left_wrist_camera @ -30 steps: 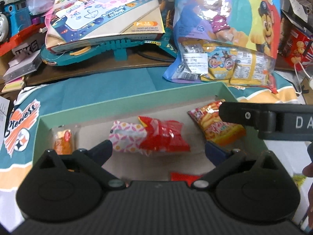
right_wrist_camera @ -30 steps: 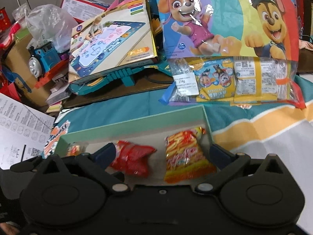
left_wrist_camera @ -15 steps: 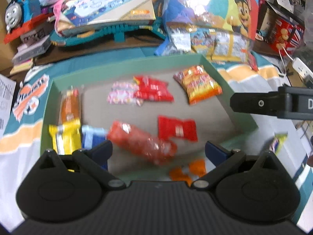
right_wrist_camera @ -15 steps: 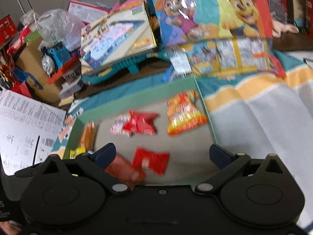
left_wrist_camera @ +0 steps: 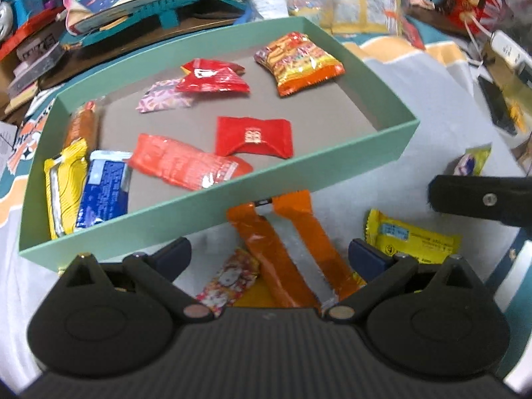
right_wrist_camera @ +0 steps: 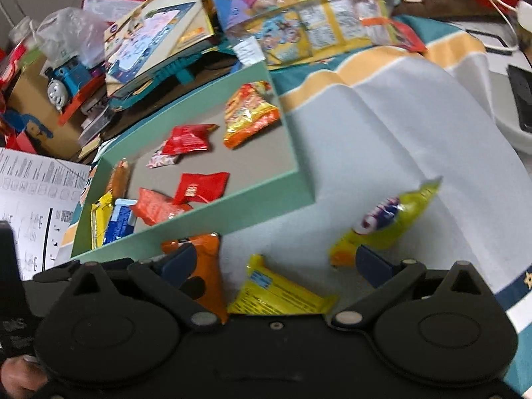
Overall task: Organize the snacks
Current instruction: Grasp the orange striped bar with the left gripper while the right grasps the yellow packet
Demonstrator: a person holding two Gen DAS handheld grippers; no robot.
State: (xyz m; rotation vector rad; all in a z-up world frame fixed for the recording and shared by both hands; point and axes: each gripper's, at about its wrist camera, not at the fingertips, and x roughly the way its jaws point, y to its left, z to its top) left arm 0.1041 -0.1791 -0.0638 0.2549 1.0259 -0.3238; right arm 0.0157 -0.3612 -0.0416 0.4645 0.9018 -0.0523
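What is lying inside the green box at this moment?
Inside the green box lie eight snack packets, among them an orange-yellow packet, a red packet and a blue packet. The near wall hides the floor strip behind it.

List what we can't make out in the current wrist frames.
- Orange wrappers, left wrist view: near ends hidden under the left claw body; the far ends run up to the green box wall.
- Yellow packet, right wrist view: lower edge cut off by the right claw body, print unreadable.
- Yellow-green packet, right wrist view: motion blur, label illegible.
- Character bag, left wrist view: glare and blur.
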